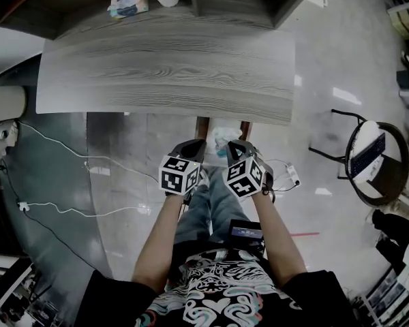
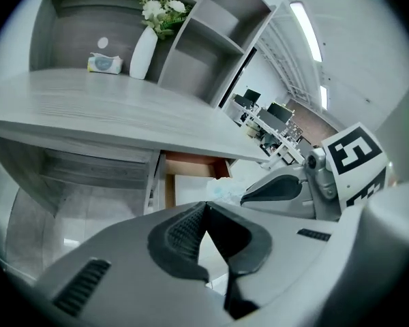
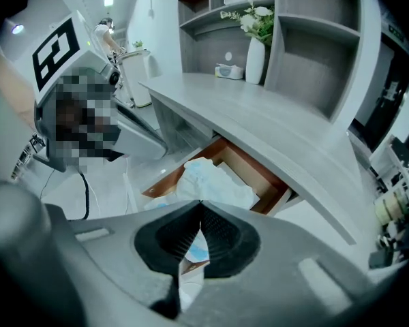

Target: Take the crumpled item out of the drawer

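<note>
**Head view.** Left gripper (image 1: 191, 148) and right gripper (image 1: 236, 148) hover just before the open drawer (image 1: 203, 124) under the worktop (image 1: 163, 67).

**Left gripper view.** Jaws pressed together, holding nothing.

**Right gripper view.** Jaws likewise together and empty. The pale crumpled item (image 3: 211, 179) lies inside the drawer, just ahead. For a sound grasp, the jaws should likely part first, close on a raised fold, and lift clear of the drawer wall.

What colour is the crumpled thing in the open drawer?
White with a pale blue tinge; the crumpled item shows best in the right gripper view.
</note>
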The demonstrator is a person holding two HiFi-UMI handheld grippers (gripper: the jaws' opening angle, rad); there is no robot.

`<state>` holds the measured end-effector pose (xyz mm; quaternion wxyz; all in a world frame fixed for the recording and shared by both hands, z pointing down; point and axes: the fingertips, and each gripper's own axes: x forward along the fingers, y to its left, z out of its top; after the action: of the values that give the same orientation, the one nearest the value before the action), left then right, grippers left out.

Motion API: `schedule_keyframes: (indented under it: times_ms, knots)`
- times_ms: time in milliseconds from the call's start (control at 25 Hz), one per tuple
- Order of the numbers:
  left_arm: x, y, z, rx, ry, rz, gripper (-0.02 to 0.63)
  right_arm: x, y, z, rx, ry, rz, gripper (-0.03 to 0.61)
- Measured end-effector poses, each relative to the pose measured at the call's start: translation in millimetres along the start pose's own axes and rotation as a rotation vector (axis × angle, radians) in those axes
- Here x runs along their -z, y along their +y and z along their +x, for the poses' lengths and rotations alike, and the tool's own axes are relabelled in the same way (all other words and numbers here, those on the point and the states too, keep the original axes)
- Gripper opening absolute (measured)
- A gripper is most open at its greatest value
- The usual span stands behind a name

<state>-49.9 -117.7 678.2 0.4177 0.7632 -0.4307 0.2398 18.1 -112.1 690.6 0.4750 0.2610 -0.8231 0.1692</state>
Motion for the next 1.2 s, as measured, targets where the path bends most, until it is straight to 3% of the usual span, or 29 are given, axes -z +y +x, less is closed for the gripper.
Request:
schedule_keyframes:
  times_ms: [440,640,1000,1200]
  knots:
    - [-25.5,-17.7,-24.3,0.013,-0.062,0.035,0.003,-22.4,-5.7,-35.5,0.06,-0.076,0.031,0.009]
    - [-39.8,-29.1,-41.3,0.026,-0.138,-0.004,0.003,-27.3,2.8,-51.7,0.082,-0.104,0.029,0.009]
    - [-57.1,-44.3,-70.2,0.031,-0.211,0.016,0.002,-44.0,0.9,-90.3,0.161,-0.213,0.066,0.009]
    - [-77.3,-65.3,-90.2,0.086,-0.283,-0.024,0.003,-51.9,-1.1,-116.2,0.203,-0.277,0.106,0.009]
